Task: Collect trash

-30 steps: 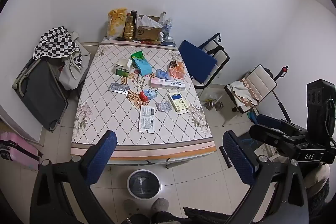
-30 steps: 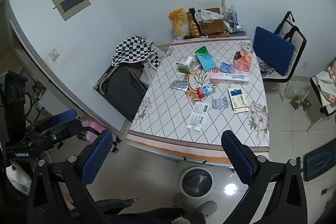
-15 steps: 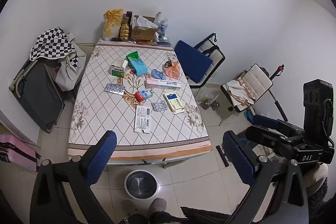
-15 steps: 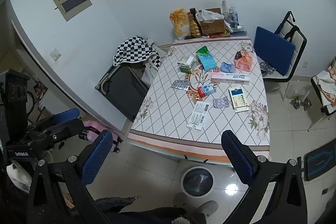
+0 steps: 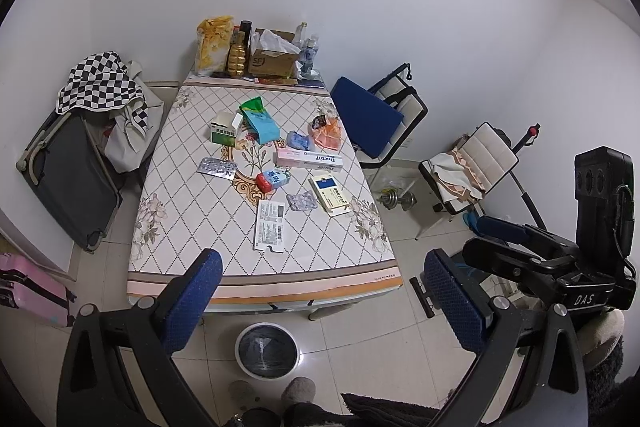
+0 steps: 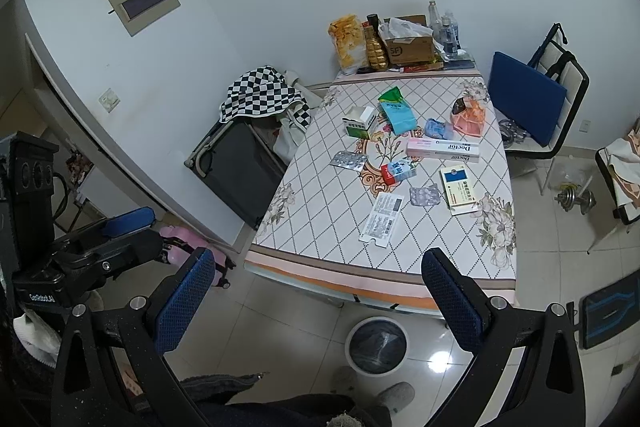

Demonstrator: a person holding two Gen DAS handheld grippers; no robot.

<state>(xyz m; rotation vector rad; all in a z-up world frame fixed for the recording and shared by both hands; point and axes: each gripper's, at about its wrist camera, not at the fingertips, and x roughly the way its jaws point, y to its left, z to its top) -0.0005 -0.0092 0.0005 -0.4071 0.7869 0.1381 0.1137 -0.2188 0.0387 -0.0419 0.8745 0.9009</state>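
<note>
Scattered trash covers the middle of the rectangular table with a diamond-patterned floral cloth (image 5: 192,227): a flattened white printed leaflet (image 5: 271,225) lies nearest the front edge, with a crumpled silver blister pack (image 5: 303,201) just beside it and a white box with a blue label (image 5: 330,195) toward the right edge. Farther in sit a small red-and-blue carton (image 5: 273,179), a long pink-and-white "Doctor" tube box (image 5: 309,159), a flat silver pill blister sheet (image 5: 216,169), a green-and-white medicine box (image 5: 225,131), a teal pouch (image 5: 259,121), a small blue wrapper (image 5: 298,141) and an orange plastic bag (image 5: 329,133). On the floor tiles, just below the table's front edge, stands a round white bin with a black liner (image 5: 267,350). The left gripper (image 5: 322,301) hangs above the bin and table front, its blue-padded jaws spread wide with nothing between them. The right gripper (image 6: 316,303) is likewise released and bare, held off the table's front left corner. A brown cardboard box (image 5: 273,58) and a yellow snack bag (image 5: 211,45) stand along the far edge.
</note>
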